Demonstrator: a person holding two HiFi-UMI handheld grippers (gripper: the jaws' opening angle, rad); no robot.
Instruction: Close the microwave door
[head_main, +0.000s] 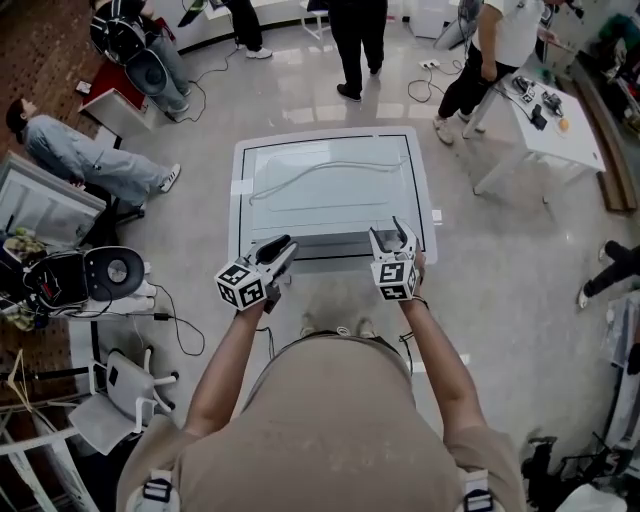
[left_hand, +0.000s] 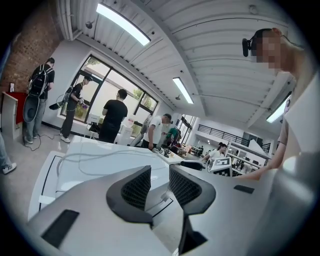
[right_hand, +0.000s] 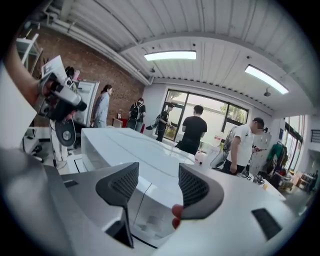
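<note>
My left gripper (head_main: 284, 246) is on the left, up in the air just in front of the microwave (head_main: 330, 215). Its jaws are a little bit apart. There is only a small gap, and nothing is in it. It is not touching the box.

In the middle is the microwave, a big white box that I look down on. A thin cable (head_main: 320, 178) lies on its top. The microwave door (right_hand: 136, 196) is on the near side, the side that faces me, low down in front of both grippers. In the right gripper view that side looks flat, with just a thin line down it. I see no door sticking out. So I think the door is shut, or very close to shut, but from this high I can't be sure it has clicked.

My right gripper (head_main: 388, 236) is on the right, by the near right corner of the box. Its jaws are spread wide and hold nothing. It is not touching the box either.

I think the push is done and this is the letting-go part. Next I should pull both grippers back a bit and look at the front. If the door is not all the way in, I should give it one flat, soft push.
</note>
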